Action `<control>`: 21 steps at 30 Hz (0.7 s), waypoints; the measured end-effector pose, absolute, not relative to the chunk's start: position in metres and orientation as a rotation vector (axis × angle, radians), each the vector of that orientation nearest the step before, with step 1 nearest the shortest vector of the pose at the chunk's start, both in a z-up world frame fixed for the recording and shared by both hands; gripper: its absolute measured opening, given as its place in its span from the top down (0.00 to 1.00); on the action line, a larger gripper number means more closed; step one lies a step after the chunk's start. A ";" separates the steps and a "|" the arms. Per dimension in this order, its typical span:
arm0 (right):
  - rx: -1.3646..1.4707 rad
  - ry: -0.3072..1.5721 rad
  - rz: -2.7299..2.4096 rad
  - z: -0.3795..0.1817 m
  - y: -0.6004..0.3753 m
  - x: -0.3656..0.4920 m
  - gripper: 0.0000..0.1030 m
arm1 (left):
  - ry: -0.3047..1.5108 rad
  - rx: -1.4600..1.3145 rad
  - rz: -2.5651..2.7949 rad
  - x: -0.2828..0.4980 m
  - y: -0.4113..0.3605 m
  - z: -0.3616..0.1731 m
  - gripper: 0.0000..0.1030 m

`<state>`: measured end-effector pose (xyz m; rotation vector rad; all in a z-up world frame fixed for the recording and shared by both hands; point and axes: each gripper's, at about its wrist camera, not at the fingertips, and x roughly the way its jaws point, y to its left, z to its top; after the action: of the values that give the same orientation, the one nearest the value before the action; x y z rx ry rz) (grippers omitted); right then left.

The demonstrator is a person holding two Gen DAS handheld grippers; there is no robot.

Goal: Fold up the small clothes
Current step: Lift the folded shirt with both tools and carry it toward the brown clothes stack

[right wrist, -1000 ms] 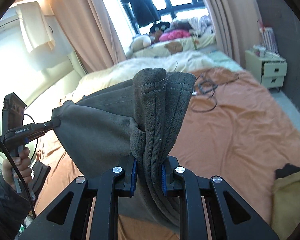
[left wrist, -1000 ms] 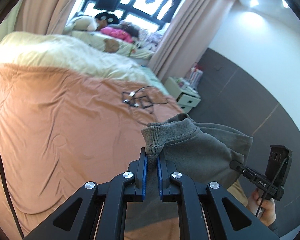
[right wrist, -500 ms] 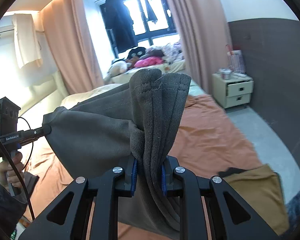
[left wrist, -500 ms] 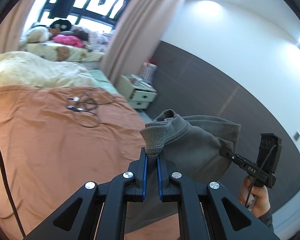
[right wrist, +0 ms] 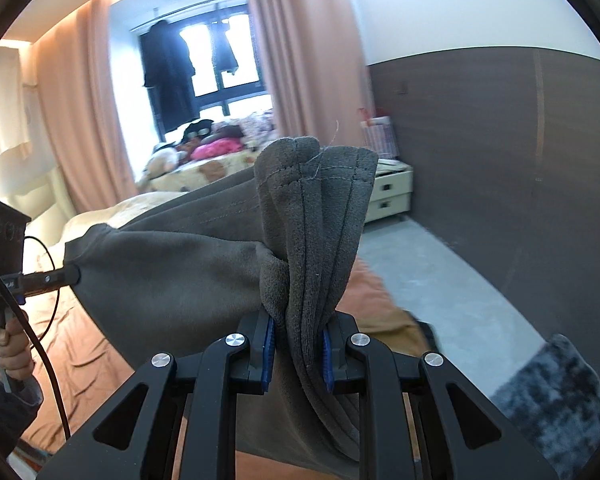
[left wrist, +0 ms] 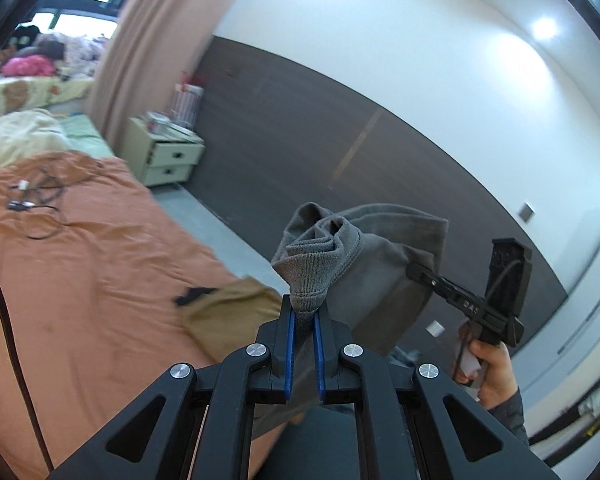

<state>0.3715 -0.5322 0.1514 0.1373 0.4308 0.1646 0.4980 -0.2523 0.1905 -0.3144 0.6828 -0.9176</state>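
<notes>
A small grey fleece garment (left wrist: 384, 268) hangs in the air, stretched between both grippers above the orange bed. My left gripper (left wrist: 302, 312) is shut on one bunched edge of it. My right gripper (right wrist: 298, 330) is shut on a thicker, pleated bunch of the grey garment (right wrist: 180, 276). In the left wrist view the right gripper (left wrist: 414, 269) pinches the far corner, held by a hand (left wrist: 492, 372). In the right wrist view the left gripper (right wrist: 76, 274) grips the opposite corner, its handle in a hand (right wrist: 10, 354).
The orange bedsheet (left wrist: 80, 280) carries a tan folded garment (left wrist: 228, 320) with a dark item beside it, and a tangle of cables (left wrist: 32, 200). A cream nightstand (left wrist: 164, 158) stands by the dark wall panel. Grey floor (right wrist: 452, 292) runs beside the bed. A mottled grey fabric (right wrist: 560, 400) lies at lower right.
Both grippers swung together to the right with the grey garment still stretched between them. The view turned from the bed and window toward the dark wall, floor and tan garment.
</notes>
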 end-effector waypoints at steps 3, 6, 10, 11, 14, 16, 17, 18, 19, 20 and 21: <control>0.148 0.424 0.116 0.154 -0.537 0.346 0.85 | 0.710 -0.316 -0.977 0.493 -0.284 0.185 0.92; 0.154 0.419 0.075 0.155 -0.536 0.322 0.85 | 0.746 -0.316 -1.030 0.485 -0.314 0.181 0.92; 0.150 0.429 0.038 0.155 -0.523 0.314 0.85 | 0.789 -0.299 -1.078 0.482 -0.340 0.174 0.92; 0.153 0.433 0.029 0.155 -0.519 0.319 0.85 | 0.790 -0.288 -1.082 0.482 -0.346 0.173 0.92; 0.176 0.447 0.013 0.152 -0.518 0.331 0.85 | 0.822 -0.299 -1.085 0.494 -0.357 0.157 0.92; 0.194 0.467 0.008 0.142 -0.512 0.343 0.85 | 0.855 -0.303 -1.073 0.505 -0.363 0.144 0.92; 0.202 0.477 0.006 0.139 -0.514 0.349 0.85 | 0.866 -0.298 -1.061 0.510 -0.366 0.138 0.92; 0.210 0.491 0.006 0.132 -0.508 0.358 0.85 | 0.879 -0.298 -1.046 0.518 -0.367 0.130 0.92; 0.216 0.500 0.008 0.130 -0.504 0.368 0.85 | 0.889 -0.304 -1.035 0.525 -0.367 0.123 0.92; 0.221 0.510 0.011 0.126 -0.498 0.378 0.85 | 0.898 -0.312 -1.022 0.533 -0.366 0.118 0.93; 0.227 0.516 0.014 0.125 -0.495 0.387 0.85 | 0.905 -0.322 -1.003 0.544 -0.363 0.112 0.93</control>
<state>0.3868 -0.4948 0.1249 0.2269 0.5160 0.0139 0.5437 -0.3628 0.1122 -0.3221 0.9051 -1.0034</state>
